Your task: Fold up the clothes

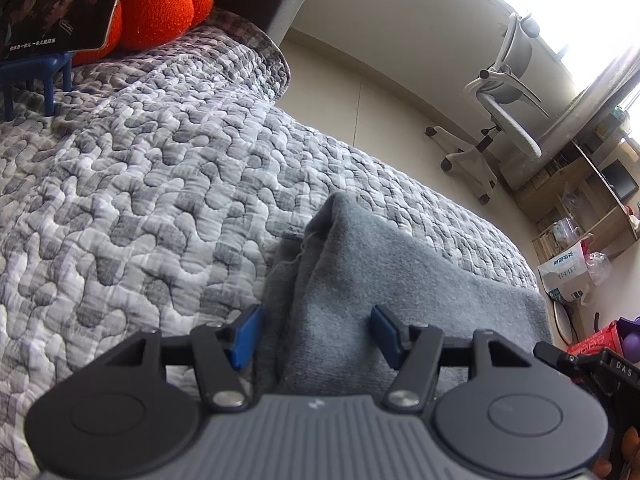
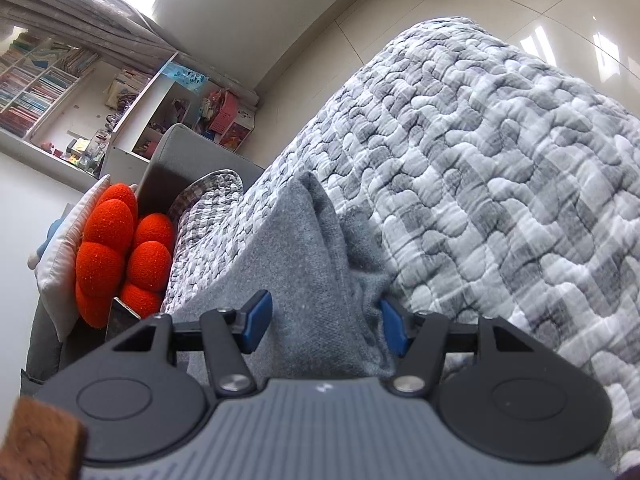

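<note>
A grey knit garment [image 1: 360, 264] lies folded into a thick long strip on the quilted bedspread [image 1: 140, 184]. Its layered fold edges show on the left in the left wrist view. My left gripper [image 1: 317, 332] hangs just over the near part of the strip, open, with cloth showing between the blue pads [image 1: 250, 332]. From the other side, the same garment [image 2: 296, 248] runs away from my right gripper [image 2: 325, 324], which is open too. Its pads [image 2: 394, 330] straddle the strip's near end, and I see no pinch in the fabric.
An orange knotted cushion [image 1: 160, 8] and a tablet [image 1: 56, 16] on a blue stand sit at the head of the bed. Beyond the bed's edge are pale floor tiles, an office chair [image 1: 500, 92], shelves [image 2: 48, 80] and a red basket [image 1: 600, 340].
</note>
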The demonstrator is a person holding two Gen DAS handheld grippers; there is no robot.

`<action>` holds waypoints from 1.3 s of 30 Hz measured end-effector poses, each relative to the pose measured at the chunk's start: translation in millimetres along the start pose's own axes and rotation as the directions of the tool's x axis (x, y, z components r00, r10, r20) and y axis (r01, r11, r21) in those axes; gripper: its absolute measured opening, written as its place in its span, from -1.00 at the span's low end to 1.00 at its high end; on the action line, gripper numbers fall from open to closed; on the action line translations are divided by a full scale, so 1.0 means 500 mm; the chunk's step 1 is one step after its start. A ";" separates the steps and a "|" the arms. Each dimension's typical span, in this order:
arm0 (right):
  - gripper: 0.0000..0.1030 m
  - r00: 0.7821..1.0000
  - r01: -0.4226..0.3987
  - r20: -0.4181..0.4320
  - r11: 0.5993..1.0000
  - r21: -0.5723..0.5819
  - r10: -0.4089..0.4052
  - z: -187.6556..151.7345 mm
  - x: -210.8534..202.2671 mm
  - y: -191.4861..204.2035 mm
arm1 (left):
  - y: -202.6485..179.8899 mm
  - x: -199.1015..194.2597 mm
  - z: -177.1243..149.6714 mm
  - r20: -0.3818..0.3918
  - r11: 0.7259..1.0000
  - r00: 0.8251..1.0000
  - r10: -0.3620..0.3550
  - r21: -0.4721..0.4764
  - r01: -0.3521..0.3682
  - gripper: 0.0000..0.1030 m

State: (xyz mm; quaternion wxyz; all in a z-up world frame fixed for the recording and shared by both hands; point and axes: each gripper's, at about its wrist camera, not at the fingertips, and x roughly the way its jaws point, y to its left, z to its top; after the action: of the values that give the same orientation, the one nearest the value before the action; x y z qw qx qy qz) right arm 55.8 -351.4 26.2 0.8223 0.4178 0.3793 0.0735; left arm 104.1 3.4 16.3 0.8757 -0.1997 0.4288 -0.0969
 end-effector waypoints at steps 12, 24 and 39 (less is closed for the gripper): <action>-0.18 0.992 0.116 0.062 0.976 -0.184 -0.106 -0.013 0.018 0.041 | 0.020 -0.005 0.008 0.017 0.997 1.000 -0.026 -0.066 0.027 0.13; 0.09 0.974 0.202 0.219 0.643 -0.738 -0.055 -0.150 0.025 0.210 | 0.086 -0.031 0.022 0.071 0.966 0.994 -0.086 -0.238 0.101 0.10; 0.17 0.993 0.105 0.110 -0.080 -0.991 -0.048 -0.420 0.175 0.329 | 0.147 -0.043 0.018 0.068 0.928 0.984 -0.163 -0.327 0.176 0.15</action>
State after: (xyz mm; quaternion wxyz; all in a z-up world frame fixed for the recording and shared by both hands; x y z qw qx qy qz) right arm 5.5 -75.3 22.8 0.8752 -0.3392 0.2110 0.2729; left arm 98.1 79.5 4.5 0.8263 -0.3825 0.4025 -0.0944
